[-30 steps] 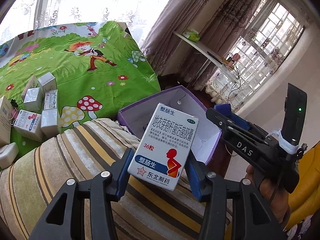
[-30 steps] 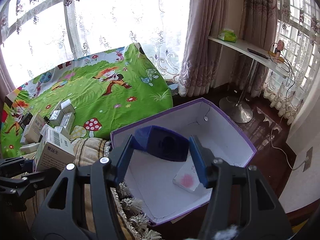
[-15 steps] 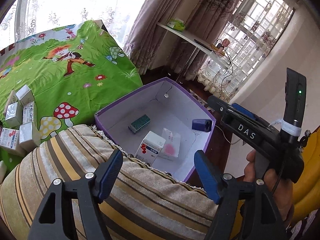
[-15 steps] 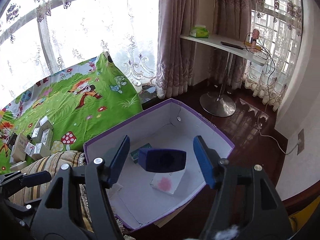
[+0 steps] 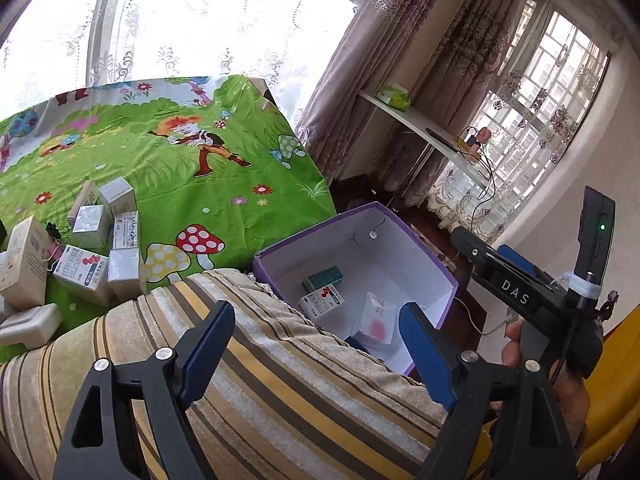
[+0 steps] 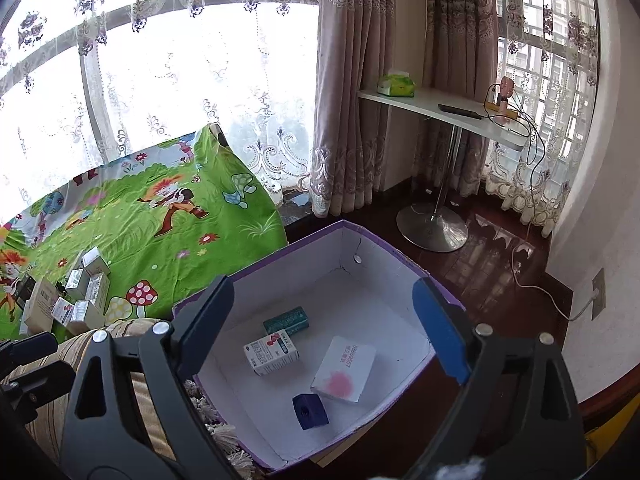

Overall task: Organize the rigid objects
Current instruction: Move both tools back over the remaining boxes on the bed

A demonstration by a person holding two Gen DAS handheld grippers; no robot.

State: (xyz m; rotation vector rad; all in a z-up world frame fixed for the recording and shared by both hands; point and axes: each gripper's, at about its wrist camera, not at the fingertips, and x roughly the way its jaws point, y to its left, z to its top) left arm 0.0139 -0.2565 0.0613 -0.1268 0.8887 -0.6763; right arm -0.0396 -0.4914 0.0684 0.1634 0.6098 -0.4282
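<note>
Left gripper (image 5: 316,344), fingers spread wide and empty, above a striped beige-and-brown cushion (image 5: 280,392). Right gripper (image 6: 320,328), fingers likewise spread and empty, over a purple cardboard box with white interior (image 6: 400,256). On the box floor lie four items: a teal rectangular carton (image 6: 286,320); beside it a white medicine carton with red and blue print (image 6: 272,354); a flat white packet with a pink blot (image 6: 344,368); and, just beside the packet, a small dark-blue block (image 6: 310,411). Further white and silver cartons (image 5: 96,240) stand clustered on a green cartoon-print cloth (image 5: 192,184), well apart from the box.
</note>
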